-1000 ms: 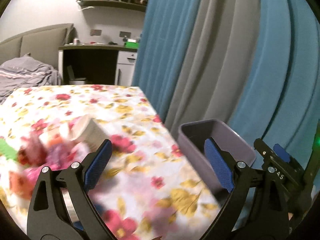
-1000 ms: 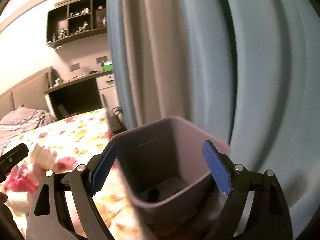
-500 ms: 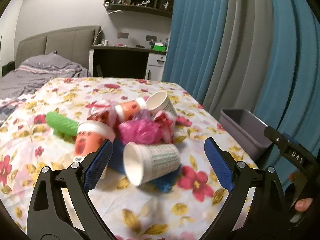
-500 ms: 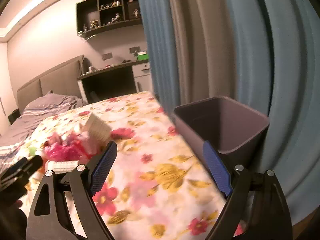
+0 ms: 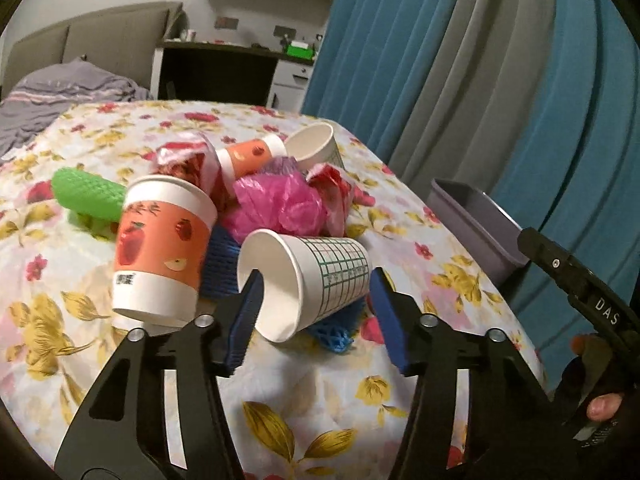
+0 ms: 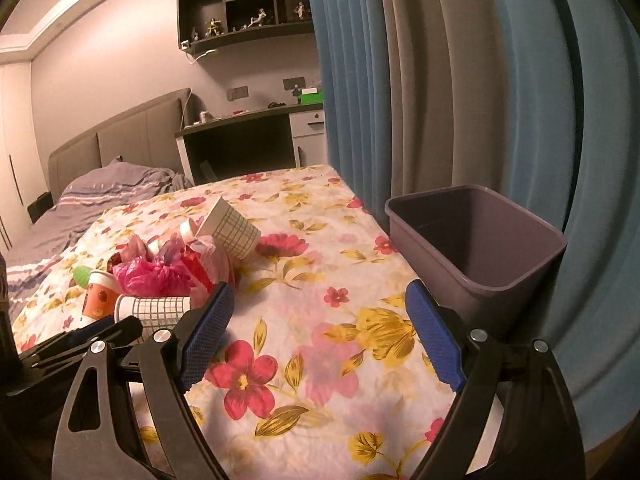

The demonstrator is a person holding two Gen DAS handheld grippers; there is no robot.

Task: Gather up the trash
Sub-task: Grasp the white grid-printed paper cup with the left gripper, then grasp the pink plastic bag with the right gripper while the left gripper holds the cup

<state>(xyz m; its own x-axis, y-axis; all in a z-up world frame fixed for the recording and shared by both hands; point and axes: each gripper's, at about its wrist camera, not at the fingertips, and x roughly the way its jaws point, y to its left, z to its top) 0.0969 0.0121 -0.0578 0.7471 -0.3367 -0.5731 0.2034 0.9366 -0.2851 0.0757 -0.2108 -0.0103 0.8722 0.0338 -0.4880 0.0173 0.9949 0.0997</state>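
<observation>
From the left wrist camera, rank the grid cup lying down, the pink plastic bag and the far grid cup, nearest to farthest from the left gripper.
1. Lying grid cup, between the left gripper fingers.
2. Pink plastic bag, just behind it.
3. Far grid cup, at the pile's back.

Beyond my claws I see a pale lilac wall (image 6: 120, 68) under a lit white ceiling cove (image 6: 80, 0). Dark wall shelves holding small figurines (image 6: 248, 12) hang above a dark-topped desk with a white drawer unit (image 6: 240, 136). A grey padded headboard (image 6: 120, 136) backs a bed with rumpled grey striped bedding (image 6: 100, 192). Long blue and grey curtains (image 6: 440, 80) fill my right side. A floral tablecloth in red and yellow (image 6: 320, 320) spreads below.
</observation>
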